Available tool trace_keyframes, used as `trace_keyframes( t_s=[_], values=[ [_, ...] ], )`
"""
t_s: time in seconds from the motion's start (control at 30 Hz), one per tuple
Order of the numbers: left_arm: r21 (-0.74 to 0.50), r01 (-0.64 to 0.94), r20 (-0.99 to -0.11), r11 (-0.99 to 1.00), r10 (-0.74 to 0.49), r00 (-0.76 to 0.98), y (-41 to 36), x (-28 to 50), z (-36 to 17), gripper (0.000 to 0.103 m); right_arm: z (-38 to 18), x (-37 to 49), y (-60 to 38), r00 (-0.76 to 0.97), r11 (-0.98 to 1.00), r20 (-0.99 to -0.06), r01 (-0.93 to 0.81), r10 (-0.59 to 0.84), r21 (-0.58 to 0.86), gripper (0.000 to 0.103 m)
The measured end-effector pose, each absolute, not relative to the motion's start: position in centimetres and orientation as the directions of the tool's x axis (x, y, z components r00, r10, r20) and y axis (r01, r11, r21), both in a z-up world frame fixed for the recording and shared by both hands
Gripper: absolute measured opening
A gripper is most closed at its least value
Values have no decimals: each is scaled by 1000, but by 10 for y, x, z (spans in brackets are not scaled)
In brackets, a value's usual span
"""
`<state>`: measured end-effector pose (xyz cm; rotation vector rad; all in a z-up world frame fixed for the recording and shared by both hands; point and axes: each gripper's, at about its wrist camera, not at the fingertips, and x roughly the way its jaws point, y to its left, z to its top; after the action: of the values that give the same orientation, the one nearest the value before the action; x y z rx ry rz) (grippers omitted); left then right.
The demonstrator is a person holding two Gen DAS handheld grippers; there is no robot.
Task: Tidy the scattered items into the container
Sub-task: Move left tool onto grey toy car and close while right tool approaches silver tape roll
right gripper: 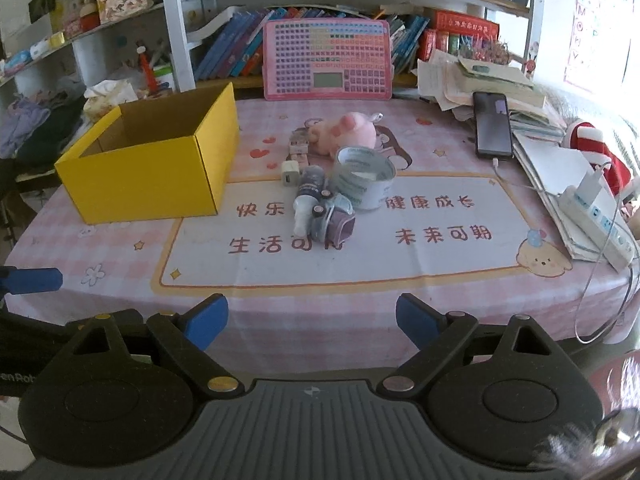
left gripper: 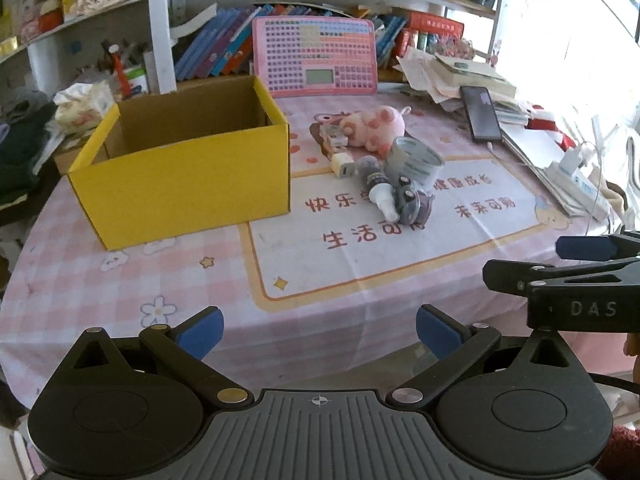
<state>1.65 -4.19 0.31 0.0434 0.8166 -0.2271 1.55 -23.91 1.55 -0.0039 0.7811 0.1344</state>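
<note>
Broadly, your counter lay under a pink checked cloth with a white printed panel in the middle, and shelves of books stood behind it. Next in size, the yellow cardboard box sat open-topped toward the left of the cloth, with nothing visible inside from your angle.

To its right the scattered items lay in one tight cluster. The pink plush pig lay farthest back, and the roll of tape lay tilted just in front of it. The small toy car sat nearest you, touching the little bottle that lay on its side. The white charger plug rested beside the bottle, just short of the box's corner.

Your left gripper hung above the counter's near edge, its jaws spread wide with nothing between them. Your right gripper hovered likewise, jaws wide apart and empty, well short of the cluster. You held the two grippers side by side, each showing at the edge of the other's view.
</note>
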Motion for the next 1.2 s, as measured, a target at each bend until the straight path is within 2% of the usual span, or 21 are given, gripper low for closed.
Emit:
trace_keyframes(
  t_s=[0.3,0.87,0.97,1.2],
  values=[
    [-68,251,-716,966,-222,662,-53,28,1,102,9,31,-248,689,992,-714,-106,126,73,76],
    [-35,336,-714,941,-259,651,-96,89,-3,98,10,105,-278,685,990,-715,-110,139,87,76],
    [-36,351,-721,936,-268,639,-107,104,-4,86,8,121,-286,682,989,-716,-116,149,95,76],
    [-30,398,-748,917,-285,599,-132,129,-9,79,0,156,-303,649,983,-739,-127,181,129,77]
  ],
)
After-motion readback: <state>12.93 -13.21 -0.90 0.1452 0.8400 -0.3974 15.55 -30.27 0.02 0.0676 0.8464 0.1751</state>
